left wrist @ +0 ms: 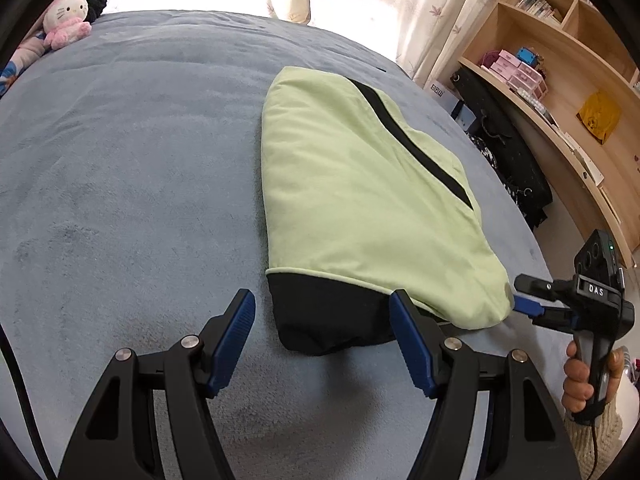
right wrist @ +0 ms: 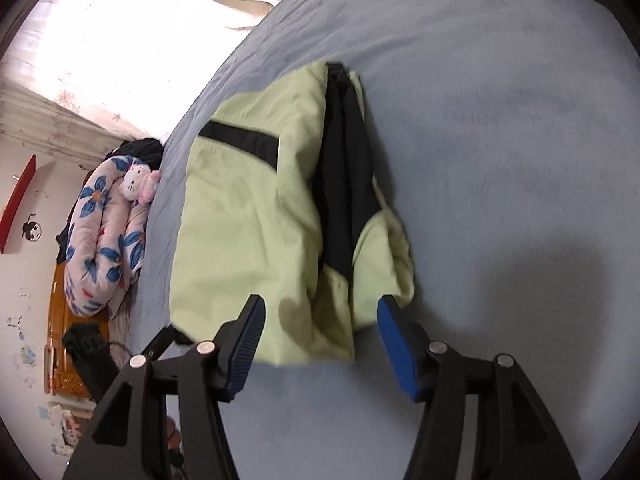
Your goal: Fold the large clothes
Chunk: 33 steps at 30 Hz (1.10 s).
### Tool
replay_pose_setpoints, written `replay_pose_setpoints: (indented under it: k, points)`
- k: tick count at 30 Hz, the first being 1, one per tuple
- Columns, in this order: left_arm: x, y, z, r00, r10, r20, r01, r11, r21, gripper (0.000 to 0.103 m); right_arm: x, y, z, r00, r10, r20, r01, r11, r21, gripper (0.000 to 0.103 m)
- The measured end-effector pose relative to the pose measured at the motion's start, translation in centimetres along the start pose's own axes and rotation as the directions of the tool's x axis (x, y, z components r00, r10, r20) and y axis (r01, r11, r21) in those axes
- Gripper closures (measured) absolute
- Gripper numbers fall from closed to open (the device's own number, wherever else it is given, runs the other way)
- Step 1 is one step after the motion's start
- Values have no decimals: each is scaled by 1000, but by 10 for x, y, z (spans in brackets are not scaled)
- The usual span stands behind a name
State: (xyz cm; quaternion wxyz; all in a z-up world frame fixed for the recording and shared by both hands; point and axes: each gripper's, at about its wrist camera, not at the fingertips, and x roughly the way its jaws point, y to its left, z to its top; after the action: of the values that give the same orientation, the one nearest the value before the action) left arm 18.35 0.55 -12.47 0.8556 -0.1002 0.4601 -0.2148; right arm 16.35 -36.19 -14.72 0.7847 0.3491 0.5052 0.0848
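A folded light-green fabric jacket with black trim [left wrist: 360, 200] is lying lengthwise away from both claws; the right gripper [right wrist: 320, 320], gaping empty, is hovering nearest, while the left gripper [left wrist: 322, 320] is also gaping empty.

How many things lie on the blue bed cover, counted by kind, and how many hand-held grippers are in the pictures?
Folded green and black garment: 1
Plush cat toy: 1
Rolled flowered quilt: 1
Hand-held gripper: 2, the left hand-held gripper and the right hand-held gripper
Total: 5
All lie on or hover over the blue bed cover.
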Motion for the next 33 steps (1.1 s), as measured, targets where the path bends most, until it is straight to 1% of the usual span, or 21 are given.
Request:
replay_pose_setpoints:
  k: [6,7,8,9,10,12,14,15,16,17,18,19,20,22,23,25,27,29,30,31,33]
  points:
    - [2,-9,5,1000,0,2,0,1000,21,35,40,6,-2,994,36,-102,-34,999,23,45]
    - [2,-11,7,1000,5,6,-5,1000,29,35,45,8,-2,992,43,-115,-41,999,22,47]
    - [2,-12,9,1000,7,10,-7,999,35,35,47,9,-2,994,25,-108,-23,1000,17,55]
    - [3,-13,12,1000,9,15,-10,999,41,35,49,12,0,994,8,-113,-7,1000,11,77]
    - [3,-15,14,1000,10,20,-11,999,46,35,47,16,1,995,2,-104,-1,1000,9,82]
    - [4,-19,22,999,14,32,-16,998,58,35,32,36,6,999,-32,-38,29,997,-71,88]
    - [6,-24,28,999,16,47,-19,998,65,35,13,60,7,995,-84,54,93,978,-186,89]
    - [9,-27,32,999,16,52,-19,998,65,35,7,66,8,990,-111,88,128,968,-217,90]
    - [13,-29,34,999,20,50,-23,998,62,35,3,70,9,982,-145,124,172,956,-238,90]
    - [20,-33,36,999,24,38,-27,998,57,35,0,69,9,963,-211,170,249,935,-253,91]
    - [26,-35,36,1000,16,23,-17,998,52,35,1,64,10,952,-249,179,288,925,-249,91]
    - [31,-37,35,1000,11,9,-11,999,47,35,2,54,12,951,-261,169,294,929,-223,91]
    - [36,-39,34,1000,0,-9,0,999,40,35,5,39,14,966,-230,122,249,953,-171,91]
    - [42,-44,29,1000,24,-7,-24,998,53,32,9,28,12,980,-182,75,191,973,-127,90]
    - [43,-46,28,999,35,-6,-35,997,64,32,9,27,9,980,-184,73,192,973,-124,90]
    - [43,-47,27,999,39,0,-39,997,68,31,5,37,8,971,-214,109,229,960,-159,91]
    - [42,-47,29,999,35,-2,-35,998,60,31,-6,63,10,951,-243,191,285,929,-237,92]
    - [41,-45,31,1000,24,-1,-24,999,49,31,-17,79,13,936,-241,256,310,909,-280,93]
    - [42,-46,32,1000,18,2,-18,999,47,31,-18,83,17,927,-258,272,335,896,-292,93]
    - [43,-46,32,1000,18,5,-18,999,50,31,-15,80,19,923,-277,265,350,891,-288,93]
    - [49,-51,31,1000,29,-4,-29,997,64,29,9,57,26,909,-369,192,409,875,-259,93]
